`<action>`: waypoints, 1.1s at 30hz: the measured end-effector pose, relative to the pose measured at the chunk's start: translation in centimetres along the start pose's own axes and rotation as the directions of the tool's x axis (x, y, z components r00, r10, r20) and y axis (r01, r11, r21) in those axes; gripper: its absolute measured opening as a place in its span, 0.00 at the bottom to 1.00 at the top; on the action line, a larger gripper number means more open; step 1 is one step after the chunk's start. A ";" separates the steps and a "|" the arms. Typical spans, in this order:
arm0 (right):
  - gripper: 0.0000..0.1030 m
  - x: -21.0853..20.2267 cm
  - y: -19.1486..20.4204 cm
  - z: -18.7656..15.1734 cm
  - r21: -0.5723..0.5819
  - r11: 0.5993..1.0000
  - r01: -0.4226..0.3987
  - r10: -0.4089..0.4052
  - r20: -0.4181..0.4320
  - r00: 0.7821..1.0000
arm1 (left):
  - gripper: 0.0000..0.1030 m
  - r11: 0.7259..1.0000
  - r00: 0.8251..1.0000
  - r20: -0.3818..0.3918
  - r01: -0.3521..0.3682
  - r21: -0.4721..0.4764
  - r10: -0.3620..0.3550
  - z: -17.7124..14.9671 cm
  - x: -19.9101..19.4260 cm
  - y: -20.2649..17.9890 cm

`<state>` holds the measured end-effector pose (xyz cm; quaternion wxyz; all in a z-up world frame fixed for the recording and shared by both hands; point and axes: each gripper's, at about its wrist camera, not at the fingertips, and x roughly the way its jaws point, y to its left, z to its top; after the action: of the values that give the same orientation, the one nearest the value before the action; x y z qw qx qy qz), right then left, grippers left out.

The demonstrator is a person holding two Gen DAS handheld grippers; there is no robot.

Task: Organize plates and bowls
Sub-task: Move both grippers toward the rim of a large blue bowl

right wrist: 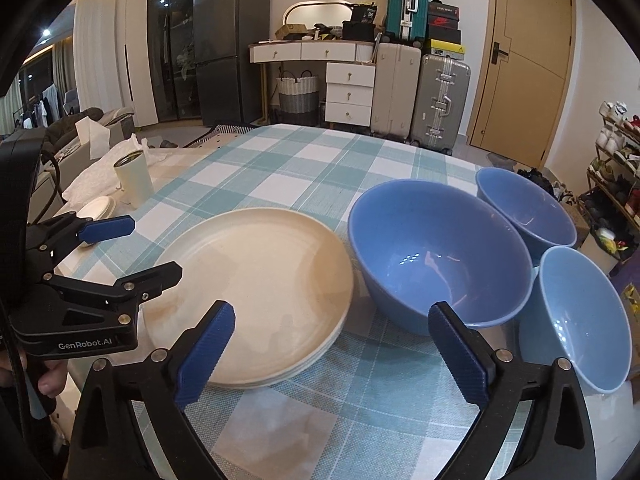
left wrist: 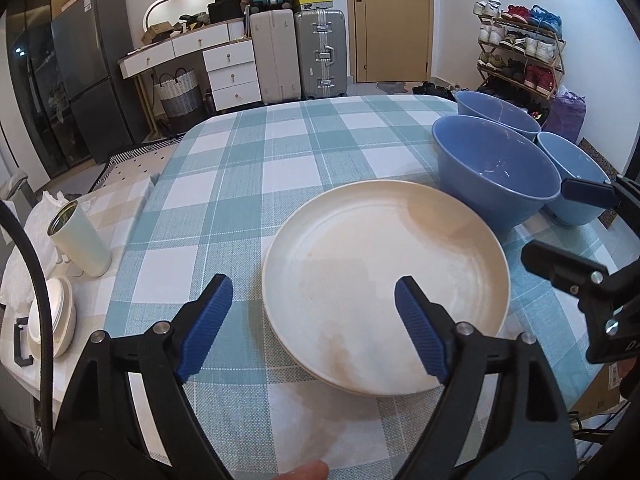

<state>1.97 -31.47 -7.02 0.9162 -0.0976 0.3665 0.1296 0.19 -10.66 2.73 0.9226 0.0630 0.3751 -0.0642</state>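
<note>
"GenRobot.AI" showing in white letters on black body of left gripper [right wrist: 108,252], seen from right wrist view; white swoosh logo showing on red shoe box [right wrist: 442,21] stacked on suitcases by door; small print on other boxes and on fridge sticker staying too blurred for reading

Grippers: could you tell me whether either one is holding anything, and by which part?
Nothing is held. The left gripper and the right gripper are both open above the table, clear of the plates and bowls.
</note>
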 end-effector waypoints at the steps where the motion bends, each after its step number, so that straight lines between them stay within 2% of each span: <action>1: 0.97 -0.4 -0.3 0.1 0.005 1.000 0.000 0.000 0.008 1.000 | 0.95 1.000 1.000 0.002 0.000 0.000 0.000 0.1 -0.1 -0.1; 2: 0.98 -0.7 -0.6 0.2 0.010 1.000 -0.001 0.001 0.014 1.000 | 0.98 1.000 1.000 0.006 0.003 -0.002 -0.003 0.1 -0.2 -0.2; 13: 0.98 -4.6 -4.4 1.6 0.026 0.999 0.040 -0.042 0.069 0.997 | 0.98 0.999 0.998 0.061 0.033 -0.010 -0.033 1.8 -2.2 -1.6; 25: 0.99 -8.6 -10.0 3.5 0.084 0.995 0.057 -0.067 0.126 0.990 | 0.98 0.996 0.991 0.109 0.073 0.049 -0.078 6.4 -3.3 -5.5; 33: 0.99 -9.8 -14.4 5.0 0.149 0.986 0.068 -0.087 0.124 0.988 | 0.98 0.993 0.988 0.111 0.104 0.049 -0.109 9.6 -2.9 -7.7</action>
<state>2.83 -45.38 4.53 0.9471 -0.0366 0.3103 0.0730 3.42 -19.65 11.08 0.9361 0.0588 0.3234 -0.1249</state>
